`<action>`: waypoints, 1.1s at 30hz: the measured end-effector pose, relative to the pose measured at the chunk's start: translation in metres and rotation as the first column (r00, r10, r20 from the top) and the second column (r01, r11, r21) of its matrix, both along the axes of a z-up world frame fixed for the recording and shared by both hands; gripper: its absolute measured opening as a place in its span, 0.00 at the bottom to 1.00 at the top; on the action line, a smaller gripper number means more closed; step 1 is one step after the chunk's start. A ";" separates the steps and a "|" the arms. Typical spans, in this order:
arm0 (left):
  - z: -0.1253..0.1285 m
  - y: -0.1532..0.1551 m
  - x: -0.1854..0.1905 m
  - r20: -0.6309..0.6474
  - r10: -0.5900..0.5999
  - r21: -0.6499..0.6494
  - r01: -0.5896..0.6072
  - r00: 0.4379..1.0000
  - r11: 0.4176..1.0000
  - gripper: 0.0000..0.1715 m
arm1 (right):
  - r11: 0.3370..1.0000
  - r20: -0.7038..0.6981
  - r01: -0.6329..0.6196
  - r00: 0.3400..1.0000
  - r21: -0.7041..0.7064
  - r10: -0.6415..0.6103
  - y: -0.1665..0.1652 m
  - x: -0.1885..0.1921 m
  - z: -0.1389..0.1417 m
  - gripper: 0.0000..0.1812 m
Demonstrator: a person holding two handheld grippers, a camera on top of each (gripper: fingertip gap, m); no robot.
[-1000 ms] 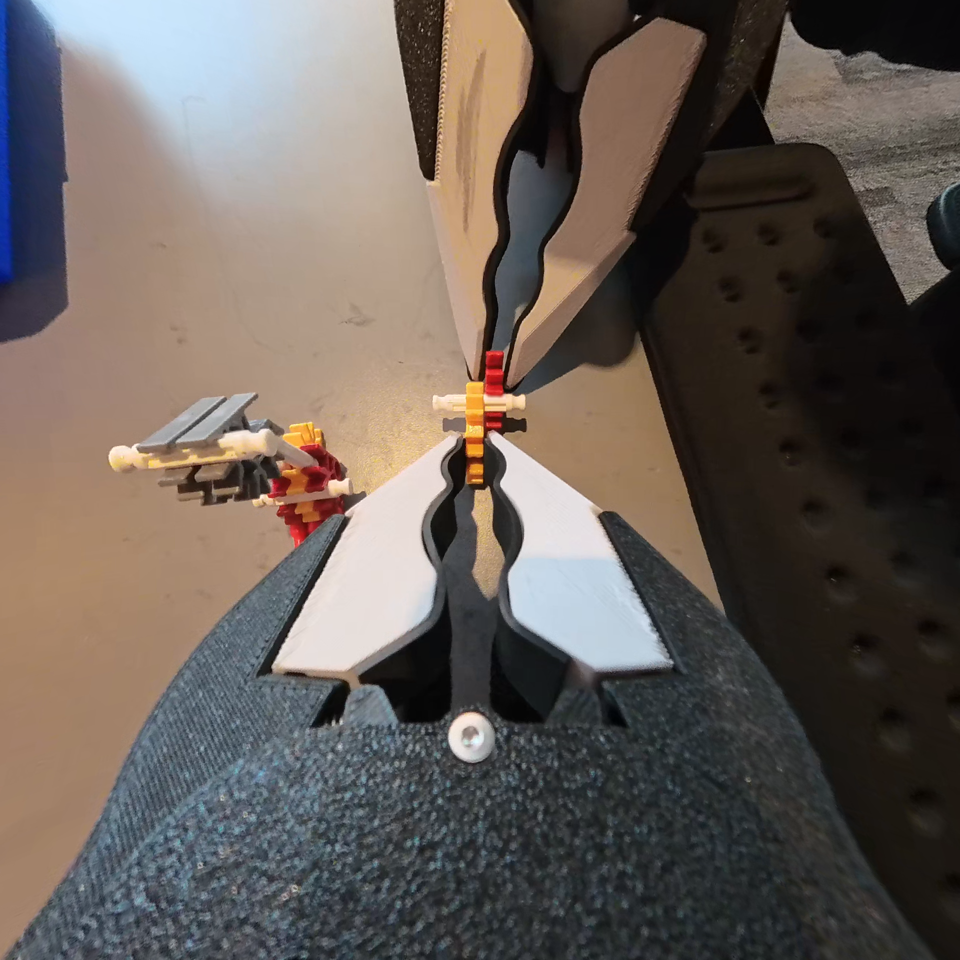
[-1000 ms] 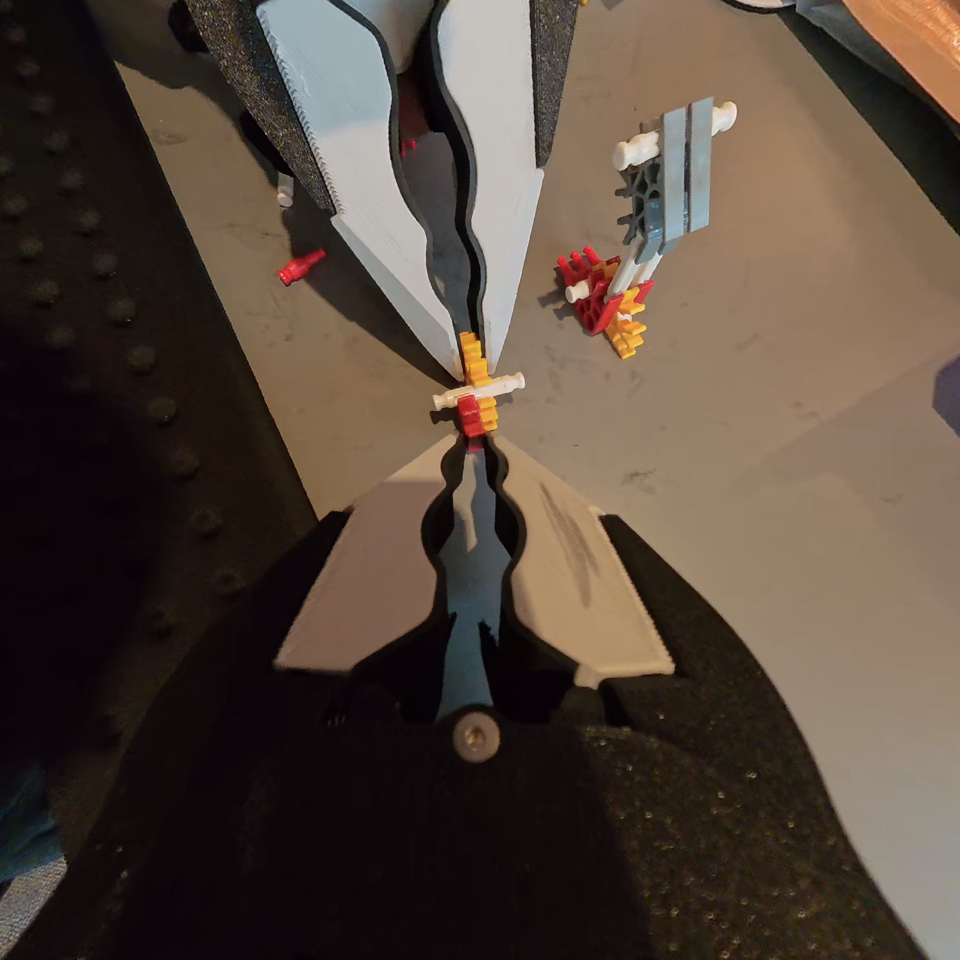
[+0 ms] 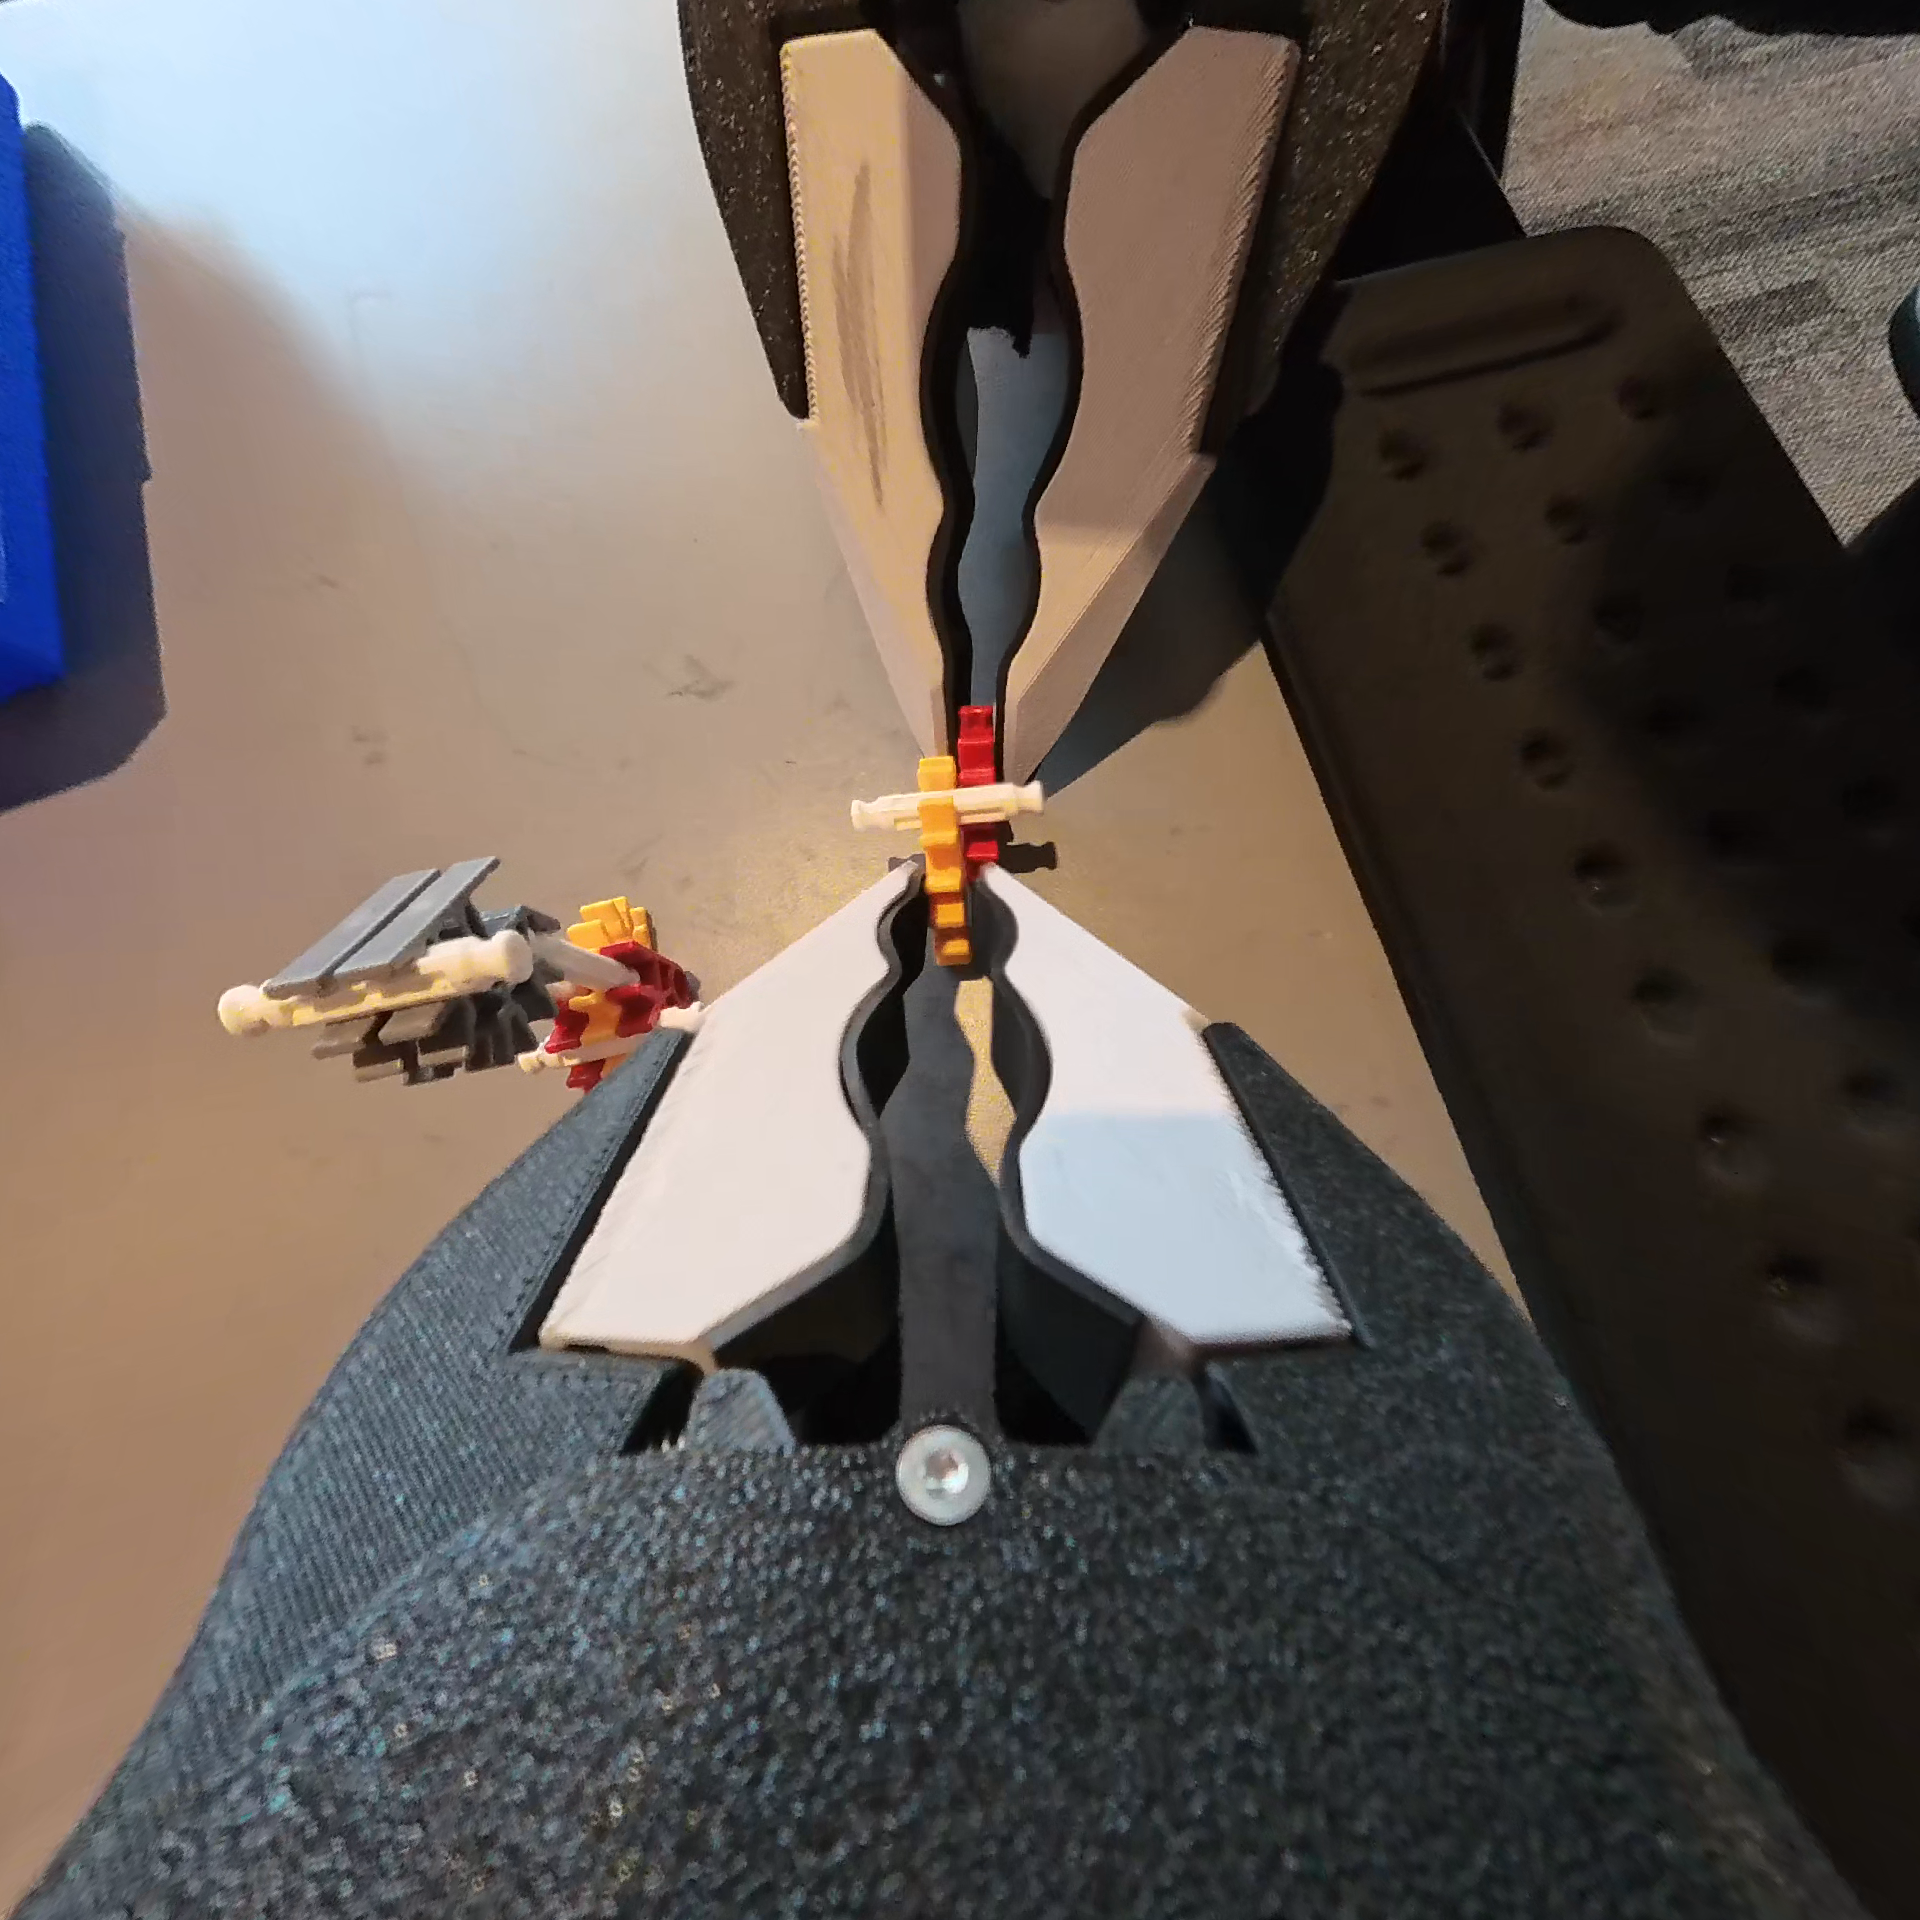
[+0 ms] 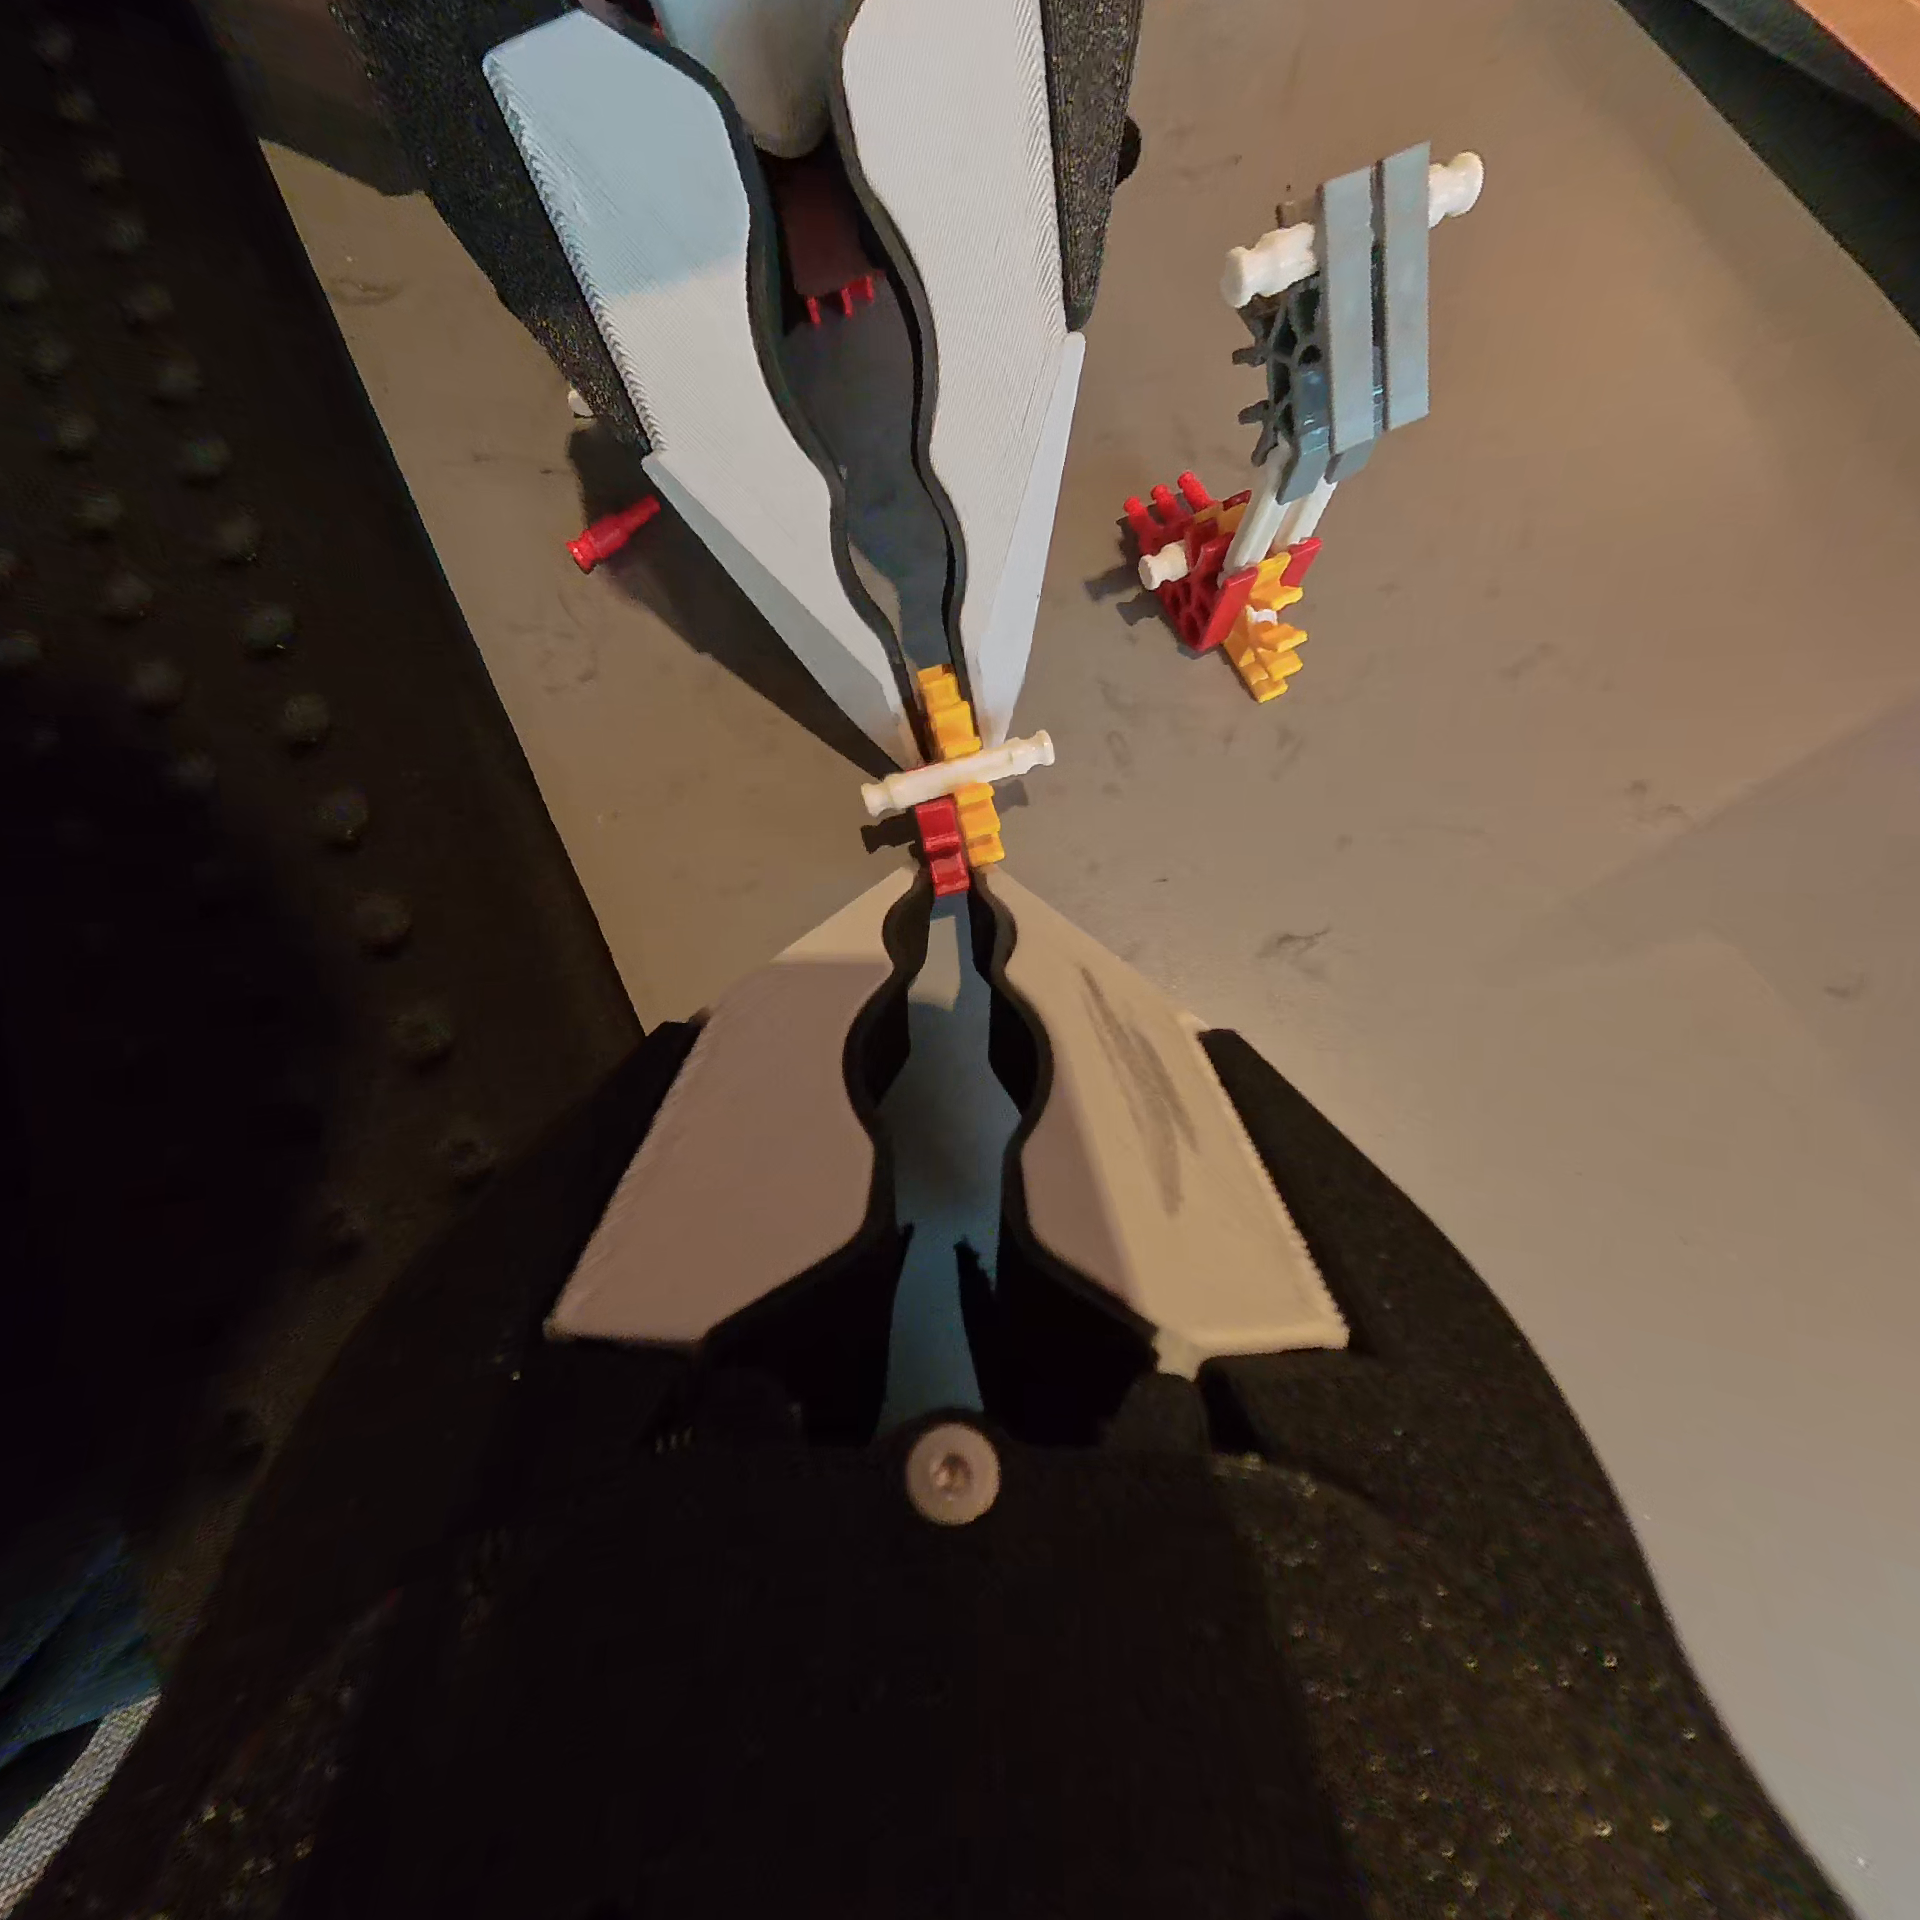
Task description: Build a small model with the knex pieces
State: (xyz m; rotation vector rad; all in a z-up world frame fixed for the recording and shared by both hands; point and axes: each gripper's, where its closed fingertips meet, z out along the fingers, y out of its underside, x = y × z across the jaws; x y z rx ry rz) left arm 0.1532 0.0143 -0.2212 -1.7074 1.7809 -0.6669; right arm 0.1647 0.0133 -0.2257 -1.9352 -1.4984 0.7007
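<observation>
A small assembly hangs just above the table between both grippers: a yellow toothed connector (image 3: 943, 873) and a red toothed connector (image 3: 975, 748) side by side on a short white rod (image 3: 883, 812). My left gripper (image 3: 951, 894) is shut on the yellow connector's near end. My right gripper (image 3: 977, 743) comes in from opposite and is shut on the red connector. In the right wrist view my right gripper (image 4: 945, 888) pinches the red connector (image 4: 940, 847). There the left gripper (image 4: 951, 707) pinches the yellow connector (image 4: 951, 717), with the white rod (image 4: 956, 774) crosswise between them.
A built model of grey panels, white rods and red and yellow connectors (image 3: 457, 977) lies on the table left of my left gripper, and shows in the right wrist view (image 4: 1340, 343). A loose red peg (image 4: 613, 530) lies near a black dimpled mat (image 4: 208, 727). A blue object (image 3: 21, 416) sits far left. My left and right fingertips are right by each other.
Both grippers keep their hold on the small assembly. The right gripper has straightened slightly, in line with the left one; nothing was let go.
</observation>
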 end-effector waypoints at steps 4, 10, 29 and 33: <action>0.000 0.000 0.000 -0.005 -0.001 0.012 0.001 1.000 1.000 0.06 | 1.000 0.002 -0.003 1.000 0.008 0.003 0.000 0.000 0.000 0.04; 0.000 -0.004 0.001 -0.028 -0.012 0.041 0.013 1.000 0.999 0.06 | 1.000 0.004 0.002 1.000 0.014 -0.002 0.000 0.000 0.000 0.04; 0.000 -0.004 0.002 -0.147 0.006 0.095 0.008 0.989 0.995 0.07 | 0.994 0.030 -0.016 0.999 0.106 0.013 -0.001 -0.005 -0.001 0.03; -0.001 -0.003 0.003 -0.181 -0.013 0.123 0.035 0.983 0.992 0.07 | 0.994 0.028 -0.011 1.000 0.110 0.008 -0.001 -0.004 -0.001 0.03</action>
